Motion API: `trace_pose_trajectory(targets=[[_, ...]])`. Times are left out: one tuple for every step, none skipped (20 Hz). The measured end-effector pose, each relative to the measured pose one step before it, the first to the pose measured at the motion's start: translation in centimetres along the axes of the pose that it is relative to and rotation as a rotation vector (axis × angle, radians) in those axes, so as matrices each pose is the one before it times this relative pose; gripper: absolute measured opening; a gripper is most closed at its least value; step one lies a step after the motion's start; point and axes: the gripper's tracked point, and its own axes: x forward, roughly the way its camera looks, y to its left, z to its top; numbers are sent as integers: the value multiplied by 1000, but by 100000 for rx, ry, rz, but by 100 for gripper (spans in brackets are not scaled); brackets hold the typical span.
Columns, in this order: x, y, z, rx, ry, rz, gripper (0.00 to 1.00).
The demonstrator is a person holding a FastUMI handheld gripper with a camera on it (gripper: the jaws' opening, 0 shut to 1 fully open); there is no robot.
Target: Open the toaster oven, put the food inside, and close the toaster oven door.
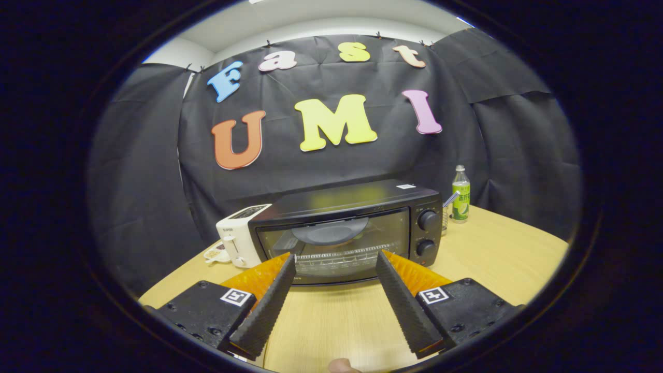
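Toaster oven (344, 230) sits at the centre of the frame on a pale wooden counter (497, 248), its glass door shut and facing the camera, two knobs stacked down its right side. Behind the glass a dark rounded shape, perhaps a plate or tray, rests above the wire rack; through the reflections it is hard to tell whether any food lies on it. A shut door fits both an oven yet to be loaded and one closed on its load.

Tongs (335, 261) point straight at the door from the lower middle of the frame, spread wide and holding nothing, their tips just short of the door's lower edge, square to the front as if lined up with it. They are held low and level over the counter.

White pop-up toaster (235, 241) stands against the oven's left side; a green-labelled bottle (460, 201) stands at centre right, beyond the oven's right corner, clear of the door's swing.
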Motion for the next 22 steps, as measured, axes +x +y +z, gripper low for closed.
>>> trace_pose_trajectory(targets=[[-439,29,767,-441,-814,512,100],[-504,-152,506,-783,-196,-113,100],[-521,-286,635,-781,149,-696,100],[-574,-134,776,-645,-719,-171,100],[-535,-63,758,-643,-282,220,100],[-697,-44,877,-553,-805,129,100],[-680,-107,956,-363,-912,191,100],[-813,-136,895,-337,-936,-140,100],[-823,-201,1222,-388,-1622,-280,100],[-962,-262,1097,-502,-1609,-465,100],[-853,-392,995,-250,-1459,-926,100],[-919,-198,981,-340,-1348,-559,100],[-881,-103,874,-509,-904,-48,100],[-813,41,786,-966,-799,763,100],[-843,-50,762,-794,-757,389,100],[-1027,-300,815,-359,-800,-5,100],[-711,-123,584,-314,-1048,-42,100],[-654,-146,670,-19,-1143,-220,100],[-687,-158,537,-4,-604,-508,100],[-618,-103,461,343,-803,-315,100],[-546,-84,507,91,-550,-94,100],[-561,-74,483,-275,-503,-155,100]])
